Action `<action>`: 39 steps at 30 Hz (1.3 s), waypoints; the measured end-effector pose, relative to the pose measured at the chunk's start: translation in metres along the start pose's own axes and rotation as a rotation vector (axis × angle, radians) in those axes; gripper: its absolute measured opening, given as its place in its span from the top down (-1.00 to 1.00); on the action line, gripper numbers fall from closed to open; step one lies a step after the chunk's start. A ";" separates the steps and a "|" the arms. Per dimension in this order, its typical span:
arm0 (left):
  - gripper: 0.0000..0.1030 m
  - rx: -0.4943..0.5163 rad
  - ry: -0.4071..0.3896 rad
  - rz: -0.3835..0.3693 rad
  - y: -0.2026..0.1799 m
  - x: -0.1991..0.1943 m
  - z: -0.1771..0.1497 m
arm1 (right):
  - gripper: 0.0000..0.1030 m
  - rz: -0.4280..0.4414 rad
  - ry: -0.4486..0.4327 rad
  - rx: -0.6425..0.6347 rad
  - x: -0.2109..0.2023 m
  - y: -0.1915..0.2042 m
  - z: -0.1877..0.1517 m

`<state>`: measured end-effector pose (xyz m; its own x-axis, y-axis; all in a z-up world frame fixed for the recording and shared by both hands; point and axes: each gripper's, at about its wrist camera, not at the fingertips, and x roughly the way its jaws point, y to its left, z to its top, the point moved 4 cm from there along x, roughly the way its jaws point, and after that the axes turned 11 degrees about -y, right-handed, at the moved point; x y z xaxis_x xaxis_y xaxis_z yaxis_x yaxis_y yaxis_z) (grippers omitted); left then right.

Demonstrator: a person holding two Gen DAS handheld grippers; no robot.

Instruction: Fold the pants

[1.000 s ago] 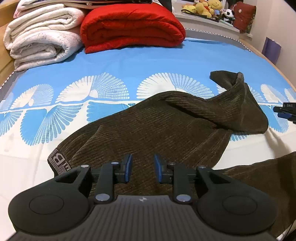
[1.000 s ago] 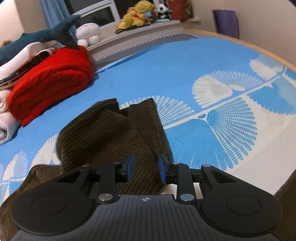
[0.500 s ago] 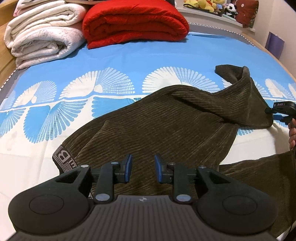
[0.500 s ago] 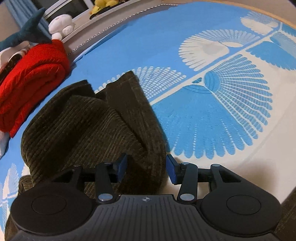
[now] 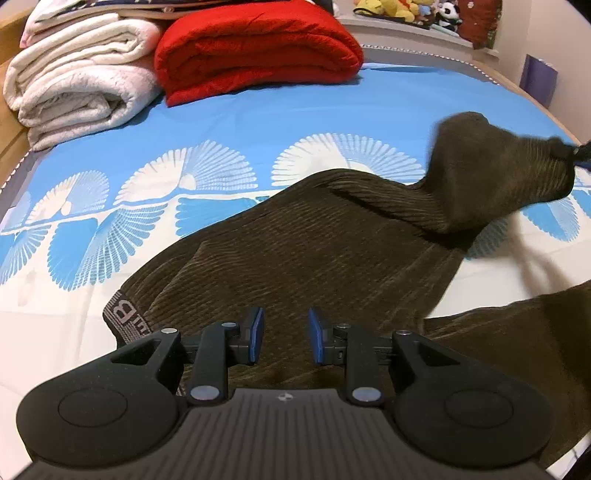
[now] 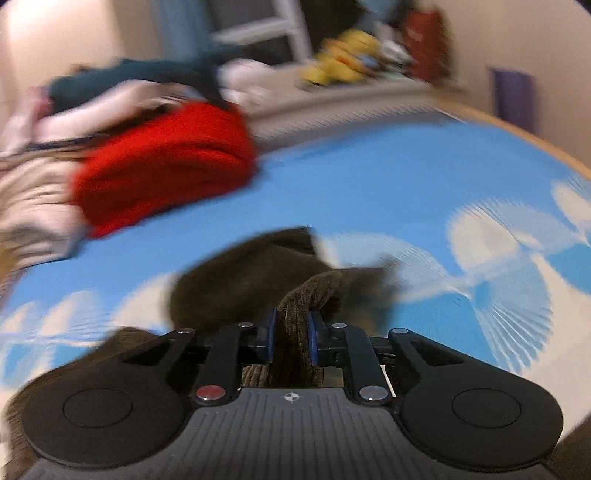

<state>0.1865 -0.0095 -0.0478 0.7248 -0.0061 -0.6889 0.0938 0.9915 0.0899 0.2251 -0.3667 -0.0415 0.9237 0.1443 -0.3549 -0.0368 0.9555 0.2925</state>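
Low over the near edge of the bed, the left gripper (image 5: 283, 335) points forward, jaws apart with a clear gap, nothing between the blue pads (image 5: 255, 334). It hovers above the waistband end of the brown corduroy pants (image 5: 314, 258), which lie spread across the blue-and-white bedsheet (image 5: 258, 122). A grey waistband label (image 5: 127, 316) shows at near left. One leg runs toward far right, its end lifted off the sheet and bunched; the other leg is cut off at the near right edge. The right gripper (image 5: 581, 151) is only a dark tip at the far right frame edge, touching the raised leg end; the rest is out of frame. A red folded blanket (image 5: 255, 48) and white folded blankets (image 5: 77, 77) sit at far left, plush toys (image 5: 391, 9) on the far ledge.

Right wrist view: heavy motion blur. The right gripper (image 6: 290, 334) is level, facing forward, jaws clamped on a thick fold of the pants (image 6: 255, 280) that bulges up between the pads (image 6: 311, 338). Fabric beyond is smeared, leg shape hard to read. Bedsheet (image 6: 388, 177) pattern streaked at right. Red blanket (image 6: 166, 166) at far left, white pile beside it, toys on the ledge, all blurred.
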 end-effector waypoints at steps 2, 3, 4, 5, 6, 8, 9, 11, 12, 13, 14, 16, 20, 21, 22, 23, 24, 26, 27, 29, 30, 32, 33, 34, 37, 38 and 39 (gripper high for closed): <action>0.43 0.015 0.000 -0.007 -0.008 -0.003 -0.002 | 0.66 0.071 -0.014 -0.016 -0.024 0.019 0.002; 0.43 0.024 0.000 -0.010 -0.012 -0.004 -0.004 | 0.66 0.095 -0.008 -0.013 -0.032 0.026 0.000; 0.42 0.035 0.000 -0.012 -0.016 -0.005 -0.005 | 0.66 0.118 0.013 -0.007 -0.038 0.031 -0.004; 0.42 0.047 0.001 -0.014 -0.019 -0.005 -0.007 | 0.66 0.133 0.049 -0.007 -0.040 0.034 -0.009; 0.42 0.056 0.002 -0.015 -0.022 -0.005 -0.008 | 0.64 0.142 0.098 -0.005 -0.040 0.035 -0.015; 0.41 0.071 0.002 -0.012 -0.025 -0.004 -0.009 | 0.61 0.164 0.251 -0.001 -0.034 0.033 -0.038; 0.41 0.073 0.004 -0.008 -0.025 -0.003 -0.009 | 0.59 0.139 0.299 -0.012 -0.032 0.031 -0.047; 0.41 0.072 0.013 0.002 -0.024 0.001 -0.010 | 0.52 0.054 0.373 -0.024 -0.023 0.021 -0.062; 0.41 0.068 0.015 0.007 -0.023 0.002 -0.009 | 0.48 0.025 0.394 -0.001 -0.020 0.015 -0.067; 0.40 0.065 0.017 0.011 -0.021 0.003 -0.009 | 0.47 0.013 0.400 0.024 -0.019 0.011 -0.069; 0.40 0.061 0.020 0.015 -0.020 0.005 -0.009 | 0.45 0.010 0.397 0.045 -0.019 0.007 -0.067; 0.40 0.060 0.021 0.017 -0.019 0.007 -0.008 | 0.42 0.005 0.375 0.086 -0.017 0.000 -0.060; 0.39 0.073 0.024 0.017 -0.022 0.009 -0.008 | 0.38 -0.061 0.262 0.180 -0.022 -0.017 -0.043; 0.39 0.072 0.026 0.017 -0.021 0.010 -0.008 | 0.38 -0.098 0.212 0.208 -0.024 -0.024 -0.036; 0.39 0.069 0.027 0.018 -0.021 0.010 -0.007 | 0.38 -0.136 0.164 0.240 -0.028 -0.033 -0.028; 0.39 0.067 0.025 0.017 -0.021 0.010 -0.006 | 0.38 -0.175 0.122 0.270 -0.030 -0.045 -0.023; 0.39 0.065 0.022 0.015 -0.021 0.010 -0.005 | 0.37 -0.218 0.088 0.306 -0.033 -0.056 -0.018; 0.39 0.066 0.021 0.015 -0.021 0.011 -0.004 | 0.36 -0.287 0.067 0.407 -0.036 -0.082 -0.018; 0.39 0.065 0.022 0.016 -0.021 0.012 -0.003 | 0.33 -0.302 0.079 0.465 -0.034 -0.092 -0.022; 0.39 0.063 0.029 0.016 -0.023 0.014 -0.004 | 0.33 -0.321 0.117 0.562 -0.029 -0.108 -0.035; 0.39 0.065 0.031 0.015 -0.024 0.015 -0.003 | 0.33 -0.333 0.144 0.597 -0.027 -0.115 -0.042; 0.39 0.068 0.030 0.009 -0.028 0.015 -0.003 | 0.32 -0.333 0.214 0.646 -0.015 -0.120 -0.060; 0.39 0.070 0.029 0.005 -0.031 0.016 -0.002 | 0.30 -0.317 0.251 0.674 -0.009 -0.120 -0.068; 0.39 0.072 0.029 0.002 -0.033 0.017 -0.002 | 0.29 -0.306 0.285 0.693 -0.004 -0.117 -0.076; 0.39 0.079 0.031 -0.004 -0.040 0.019 -0.001 | 0.18 -0.273 0.379 0.735 0.012 -0.106 -0.096; 0.39 0.082 0.031 -0.005 -0.042 0.020 -0.001 | 0.15 -0.262 0.400 0.755 0.016 -0.102 -0.101; 0.39 0.086 0.034 -0.005 -0.045 0.021 -0.001 | 0.12 -0.252 0.420 0.781 0.020 -0.099 -0.107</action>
<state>0.1969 -0.0537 -0.0671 0.7008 -0.0056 -0.7133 0.1572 0.9766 0.1469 0.2068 -0.4307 -0.1722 0.6495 0.1835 -0.7379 0.5555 0.5483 0.6252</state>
